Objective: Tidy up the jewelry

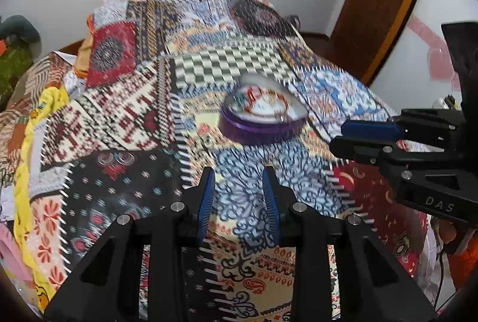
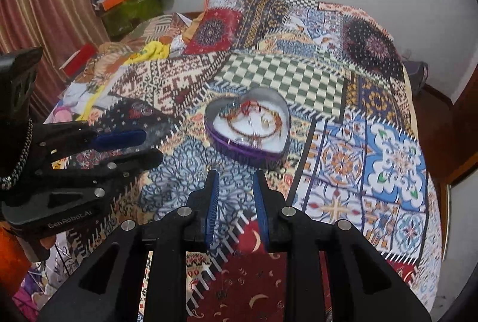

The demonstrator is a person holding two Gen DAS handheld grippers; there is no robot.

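Because the heart box point(image 2: 247, 129) sits on a soft bed, it could tip or slide if something pushes its side. It is purple with a clear lid, and it rests on the patchwork blanket point(image 2: 373, 148), just in front of the green checked patch point(image 2: 283, 76). Inside the box lie bracelets point(image 2: 254, 124) in a tangle, red and gold, so pulling one may drag the others out.

Both tongs are near the box but not touching it. The right tongs point(image 2: 234, 175) hang just in front of the box, a little open, holding nothing. The left tongs point(image 1: 239, 172) also stand a little open and empty, a bit farther from the box. If either came down crooked, it could knock the lid or snag the blanket. The two tongs are close together and could bump.

White letters on the left tongs read "GenRobot.AI". White letters on the right tongs read "DAS".
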